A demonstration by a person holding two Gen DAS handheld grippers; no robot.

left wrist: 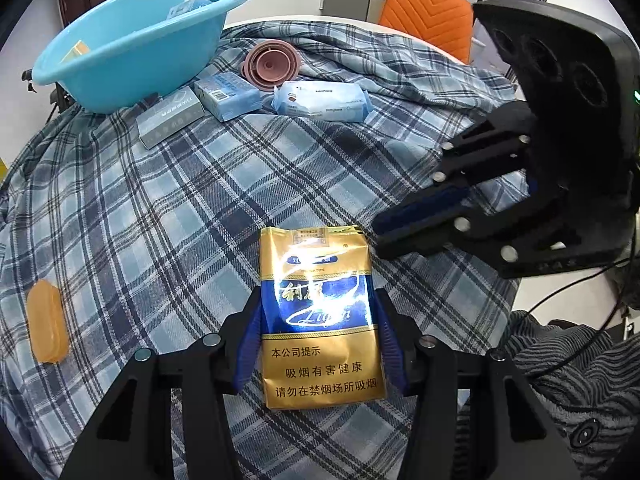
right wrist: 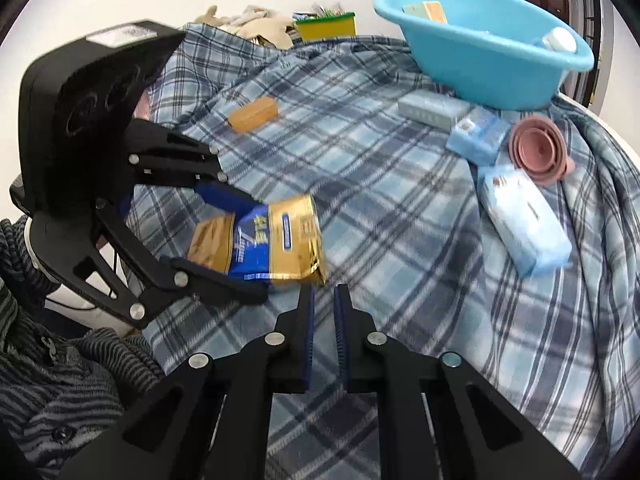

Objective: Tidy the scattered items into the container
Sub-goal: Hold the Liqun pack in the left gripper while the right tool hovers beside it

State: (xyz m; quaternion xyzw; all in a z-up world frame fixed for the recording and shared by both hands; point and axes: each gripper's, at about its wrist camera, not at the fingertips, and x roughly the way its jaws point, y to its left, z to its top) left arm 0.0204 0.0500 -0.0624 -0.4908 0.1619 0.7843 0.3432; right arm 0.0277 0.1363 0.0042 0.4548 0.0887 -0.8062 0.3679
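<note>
My left gripper (left wrist: 318, 296) is shut on a gold-and-blue cigarette pack (left wrist: 320, 312), its blue pads pressing both long sides. The pack is tilted just above the plaid cloth. In the right wrist view the same pack (right wrist: 280, 240) sits between the left gripper's (right wrist: 256, 248) fingers. My right gripper (right wrist: 323, 290) is shut and empty, its tips just beside the pack's corner; from the left wrist it (left wrist: 378, 234) appears at the pack's upper right. The light blue basin (left wrist: 132, 64) (right wrist: 492, 72) stands at the far edge, holding a white bottle and small boxes.
On the cloth lie an orange soap bar (left wrist: 46, 324), a grey box (left wrist: 170, 120), a blue box (left wrist: 228, 96), a pink collapsible funnel (left wrist: 272, 64) and a wipes pack (left wrist: 322, 102). An orange chair (left wrist: 428, 12) stands behind. A striped sleeve (right wrist: 60, 380) is nearby.
</note>
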